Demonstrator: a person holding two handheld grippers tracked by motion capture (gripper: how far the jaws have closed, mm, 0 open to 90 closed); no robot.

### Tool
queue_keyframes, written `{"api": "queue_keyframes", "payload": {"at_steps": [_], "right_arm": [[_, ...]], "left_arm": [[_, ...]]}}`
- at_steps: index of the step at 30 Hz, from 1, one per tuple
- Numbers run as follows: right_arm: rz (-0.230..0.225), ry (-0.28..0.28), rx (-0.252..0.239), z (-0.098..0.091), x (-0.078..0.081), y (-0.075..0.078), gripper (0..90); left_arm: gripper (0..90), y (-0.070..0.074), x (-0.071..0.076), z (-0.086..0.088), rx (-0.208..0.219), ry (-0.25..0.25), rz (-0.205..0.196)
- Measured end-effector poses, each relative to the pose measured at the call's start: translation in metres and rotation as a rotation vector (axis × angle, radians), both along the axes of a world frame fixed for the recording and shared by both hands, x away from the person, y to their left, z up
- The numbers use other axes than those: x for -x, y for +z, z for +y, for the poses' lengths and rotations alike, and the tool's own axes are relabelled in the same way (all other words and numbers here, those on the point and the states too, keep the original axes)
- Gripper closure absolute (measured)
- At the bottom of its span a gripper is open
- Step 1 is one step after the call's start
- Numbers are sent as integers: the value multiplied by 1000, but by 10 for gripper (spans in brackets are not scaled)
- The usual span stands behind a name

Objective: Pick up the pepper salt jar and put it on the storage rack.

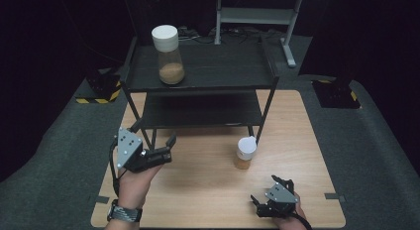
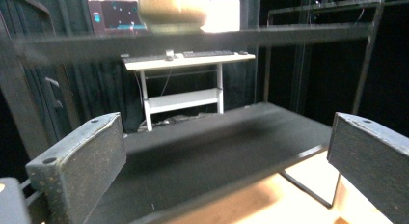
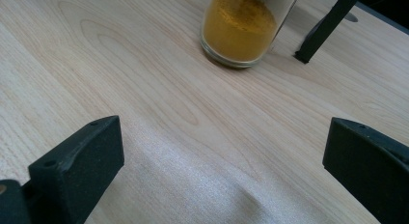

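Both tools sit spread and empty, right tool (image 1: 270, 193) lined up on the small spice jar (image 1: 245, 153) on the counter (image 1: 198, 190), so next looks like reaching in and pinching it.

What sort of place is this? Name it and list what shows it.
Probably a lab or recording studio, not a home. Black curtains enclose the space, a white desk carries a keyboard and lit monitor, and yellow-black hazard tape marks stand bases on the grey carpet around the wooden table.
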State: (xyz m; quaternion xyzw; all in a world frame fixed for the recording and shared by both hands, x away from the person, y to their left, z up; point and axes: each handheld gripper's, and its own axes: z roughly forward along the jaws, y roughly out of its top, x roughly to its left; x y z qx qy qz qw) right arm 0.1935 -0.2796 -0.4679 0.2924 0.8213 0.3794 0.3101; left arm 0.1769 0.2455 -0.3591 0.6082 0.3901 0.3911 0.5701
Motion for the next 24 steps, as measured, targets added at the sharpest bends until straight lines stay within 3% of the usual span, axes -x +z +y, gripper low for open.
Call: {"api": "queue_keyframes", "payload": {"at_steps": [8,24], "right_arm": [[0,1,2,0,0,0,0],[0,-3,6,2,1,0,0]], "left_arm": [[4,-35,8,2,8,-33,52],[6,-93,11,0,-54,-67,198]]}}
